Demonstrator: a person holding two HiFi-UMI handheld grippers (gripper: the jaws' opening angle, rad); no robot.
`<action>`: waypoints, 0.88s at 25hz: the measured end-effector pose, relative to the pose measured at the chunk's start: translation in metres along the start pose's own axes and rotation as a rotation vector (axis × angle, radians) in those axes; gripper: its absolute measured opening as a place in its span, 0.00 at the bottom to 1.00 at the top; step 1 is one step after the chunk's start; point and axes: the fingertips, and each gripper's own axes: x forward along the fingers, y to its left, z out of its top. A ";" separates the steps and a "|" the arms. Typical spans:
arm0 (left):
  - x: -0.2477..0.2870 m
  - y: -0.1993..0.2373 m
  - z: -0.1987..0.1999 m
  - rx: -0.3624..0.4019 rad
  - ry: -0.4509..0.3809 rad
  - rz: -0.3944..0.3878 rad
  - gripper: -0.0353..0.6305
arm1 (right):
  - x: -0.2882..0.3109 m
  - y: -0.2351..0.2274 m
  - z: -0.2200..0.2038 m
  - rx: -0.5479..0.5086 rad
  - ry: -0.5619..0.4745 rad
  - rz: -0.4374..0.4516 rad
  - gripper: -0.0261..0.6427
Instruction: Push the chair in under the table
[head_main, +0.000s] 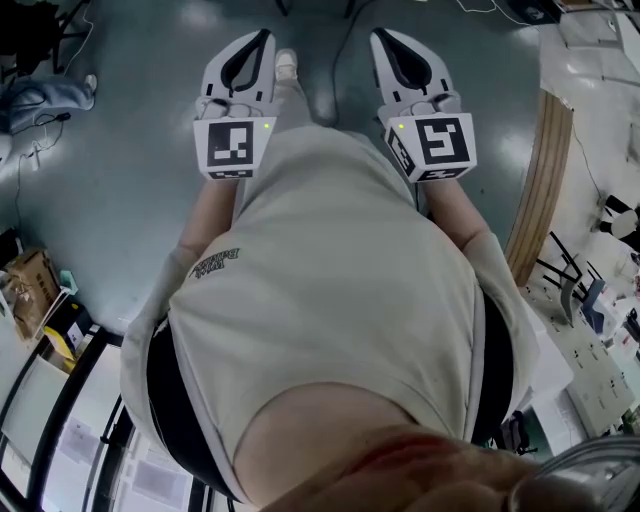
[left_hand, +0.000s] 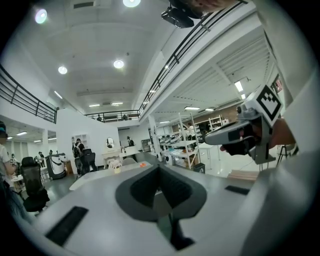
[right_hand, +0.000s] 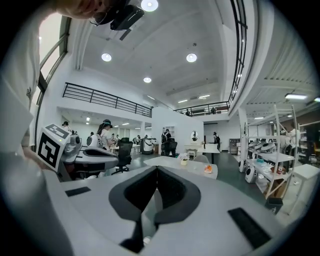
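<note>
Both arms are out in front at the top of the head view, over the grey floor (head_main: 120, 180). The left hand-held gripper (head_main: 260, 40) has its jaws pressed together with nothing between them. Same on the right hand-held gripper (head_main: 384, 40): tips closed on air. In the right gripper view the white bench (right_hand: 184, 165) sits well off across the hall, just above the jaw tips at frame centre. A pale grey chair (right_hand: 201, 158) stands just behind it, well apart from both grippers.
</note>
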 end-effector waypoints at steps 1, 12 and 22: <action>0.004 0.002 -0.002 -0.002 0.001 -0.001 0.07 | 0.004 -0.002 -0.001 -0.002 -0.001 -0.004 0.05; 0.059 0.032 -0.006 -0.034 -0.021 -0.018 0.07 | 0.068 -0.016 0.002 -0.043 -0.025 -0.010 0.05; 0.129 0.086 -0.025 -0.048 0.032 -0.052 0.07 | 0.152 -0.043 -0.003 -0.029 0.040 -0.008 0.05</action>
